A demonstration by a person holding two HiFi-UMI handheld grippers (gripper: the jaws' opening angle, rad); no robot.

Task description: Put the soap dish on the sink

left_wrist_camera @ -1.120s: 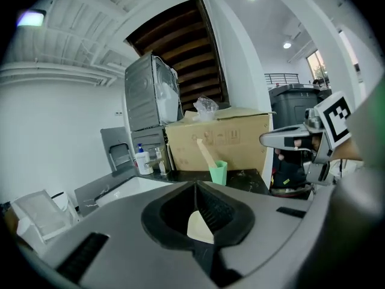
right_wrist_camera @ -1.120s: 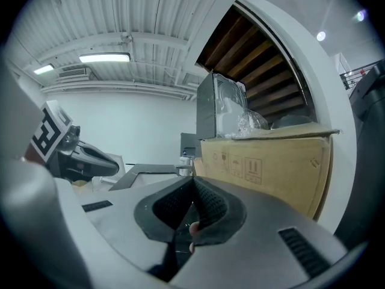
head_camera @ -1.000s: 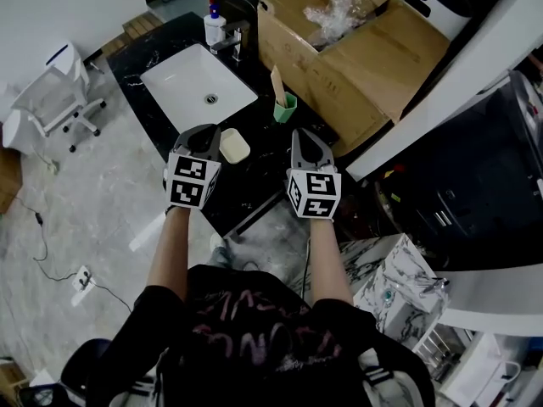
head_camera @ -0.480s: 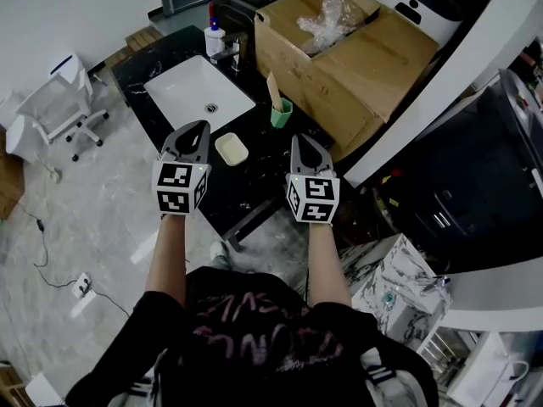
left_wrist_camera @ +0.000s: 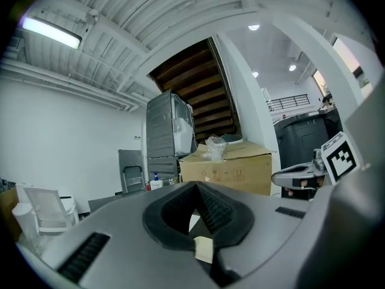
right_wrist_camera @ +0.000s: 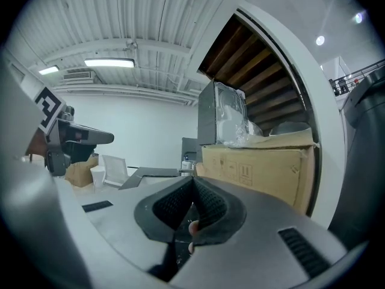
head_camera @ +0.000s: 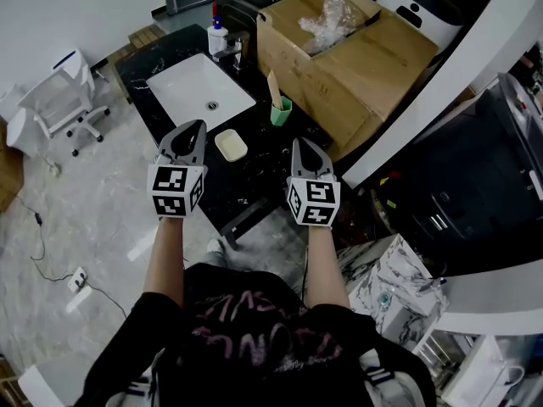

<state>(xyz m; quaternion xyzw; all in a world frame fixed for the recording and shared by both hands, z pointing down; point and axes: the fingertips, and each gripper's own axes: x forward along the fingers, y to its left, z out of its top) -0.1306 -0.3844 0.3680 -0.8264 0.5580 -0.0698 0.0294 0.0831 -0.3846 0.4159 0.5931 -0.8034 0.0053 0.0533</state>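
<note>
Overhead, soap dish (head_camera: 231, 145) lies on counter (head_camera: 259, 166); gripper views show left claw (left_wrist_camera: 195, 185), right claw (right_wrist_camera: 194, 180) closed, empty.

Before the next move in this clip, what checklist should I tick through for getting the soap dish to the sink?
1. Soap dish located: ok, on the black counter, just right of the left claw.
2. Left claw opened for a grasp: not ok, jaws together, nothing held.
3. Right claw free: ok, jaws together, nothing held.
4. Sink in sight beyond the dish: ok.
5. Green cup apart from the dish: ok.
6. Anything inside the dish: cannot tell.
</note>
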